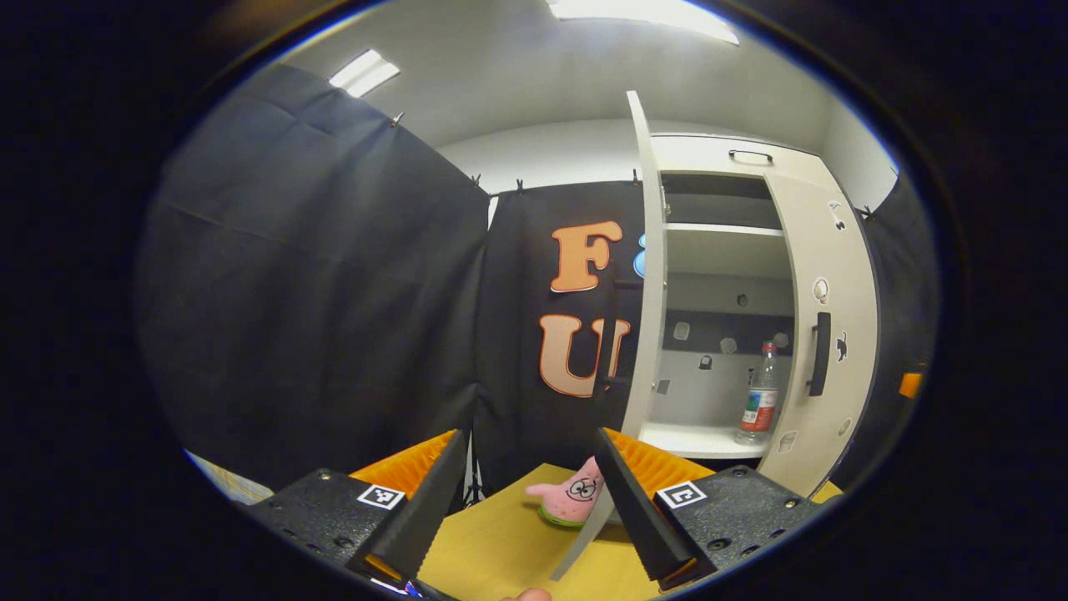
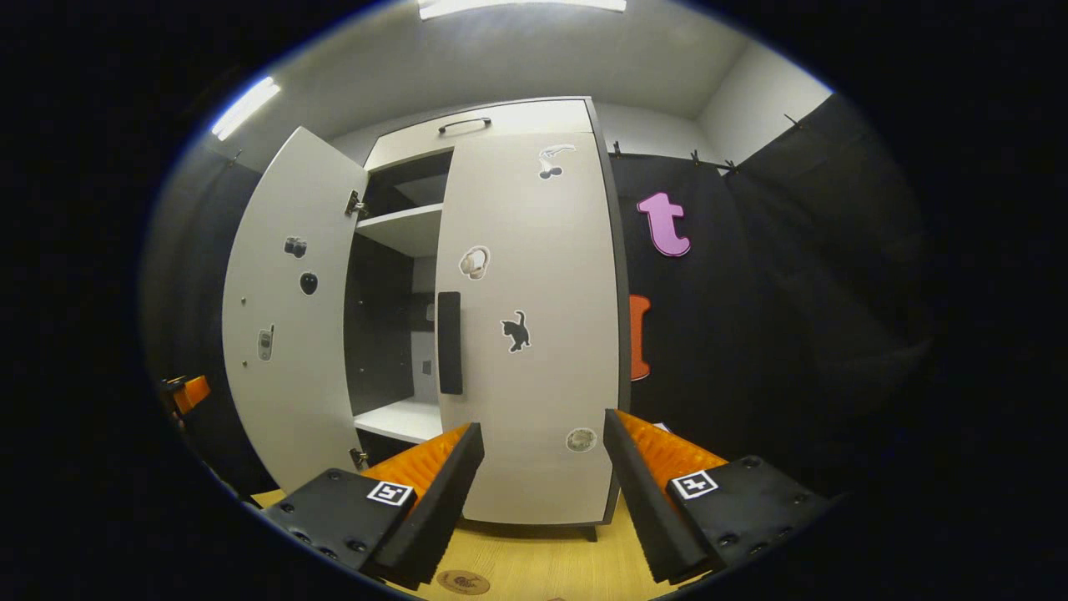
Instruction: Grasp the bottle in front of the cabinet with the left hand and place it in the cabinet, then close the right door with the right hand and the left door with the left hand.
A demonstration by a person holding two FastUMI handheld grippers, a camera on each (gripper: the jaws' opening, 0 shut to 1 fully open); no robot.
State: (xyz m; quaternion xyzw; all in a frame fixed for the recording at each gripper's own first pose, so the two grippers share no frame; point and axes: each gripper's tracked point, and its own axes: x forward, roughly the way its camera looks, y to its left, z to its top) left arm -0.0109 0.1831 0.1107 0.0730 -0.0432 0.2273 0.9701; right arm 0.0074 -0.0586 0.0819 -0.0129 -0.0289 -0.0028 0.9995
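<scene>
Already bottle stands upright on cabinet shelf; right door looks shut. Left door open, edge-on just ahead-right of left gripper, spread, empty; right gripper spread, facing right door

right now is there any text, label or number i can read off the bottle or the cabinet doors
Bottle, on the cabinet's lower shelf: its label is too small and blurred to read.
Right door: picture stickers, no words.
Left door: picture stickers, no words.
</scene>
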